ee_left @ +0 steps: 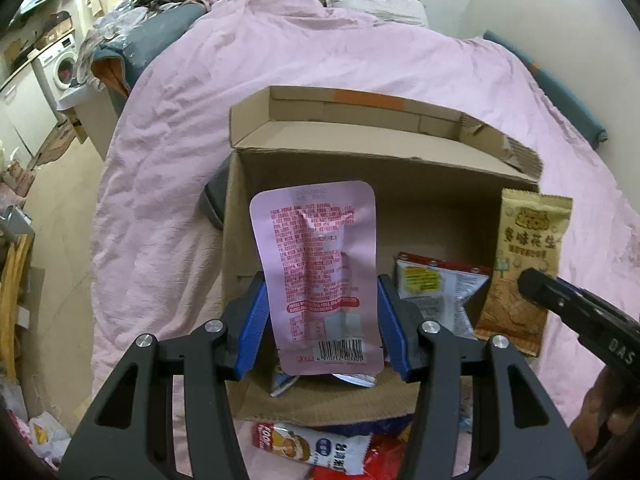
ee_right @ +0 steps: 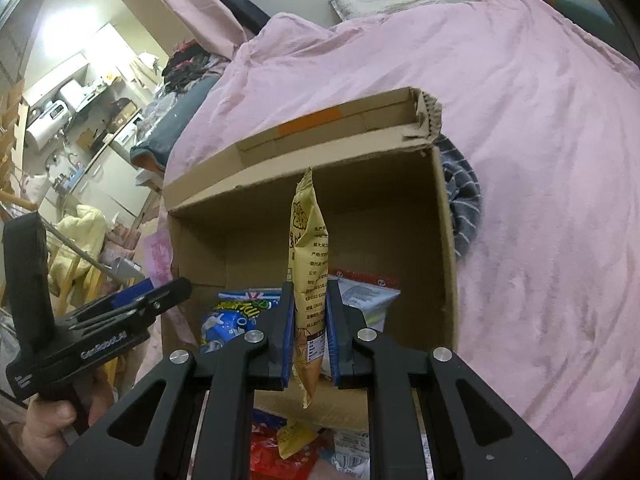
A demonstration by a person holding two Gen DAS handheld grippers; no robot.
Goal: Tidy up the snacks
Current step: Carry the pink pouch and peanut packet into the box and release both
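Note:
My left gripper (ee_left: 320, 312) is shut on a pink snack pouch (ee_left: 316, 264), held upright by its sides over the open cardboard box (ee_left: 360, 160). My right gripper (ee_right: 310, 316) is shut on a tan peanut packet (ee_right: 308, 240), seen edge-on in the right wrist view and face-on as the tan packet (ee_left: 520, 264) at the right in the left wrist view. Both packets hang above the box mouth (ee_right: 280, 184). Inside the box lie a blue packet (ee_right: 232, 316) and a white packet with red trim (ee_left: 436, 288).
The box sits on a bed with a pink duvet (ee_left: 280, 60). More snack packets (ee_left: 320, 448) lie in front of the box. A grey striped cloth (ee_right: 464, 200) sticks out beside the box. A cluttered room with a washing machine (ee_left: 60, 64) is at the left.

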